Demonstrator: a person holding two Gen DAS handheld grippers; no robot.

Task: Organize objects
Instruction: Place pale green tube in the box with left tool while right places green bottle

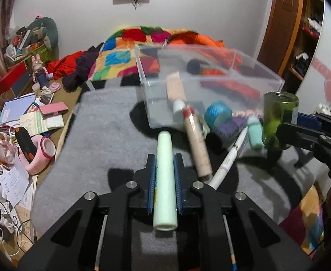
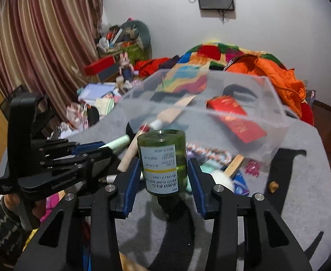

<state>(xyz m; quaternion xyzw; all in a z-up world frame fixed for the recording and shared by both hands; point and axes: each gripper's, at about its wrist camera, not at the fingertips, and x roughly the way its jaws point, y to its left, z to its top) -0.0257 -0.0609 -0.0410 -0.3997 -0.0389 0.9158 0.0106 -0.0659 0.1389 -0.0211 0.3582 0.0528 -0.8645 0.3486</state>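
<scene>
Over grey carpet (image 1: pixel 102 122), left gripper (image 1: pixel 164 169) angled downward clamps a mint tube (image 1: pixel 164 180); right gripper (image 2: pixel 164 176) brackets an inverted green bottle (image 2: pixel 162 155).

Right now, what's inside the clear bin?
In the clear bin: a red packet, a beige tube with a white cap, and something dark at the far end, too blurred to name. The rest is blur and glare.

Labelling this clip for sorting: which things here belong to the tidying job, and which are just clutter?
Job:
pale green tube, in left tool
green bottle, between right tool's pads
clear bin
beige tube
white pen

Lying about:
patchwork blanket
orange jacket
</scene>
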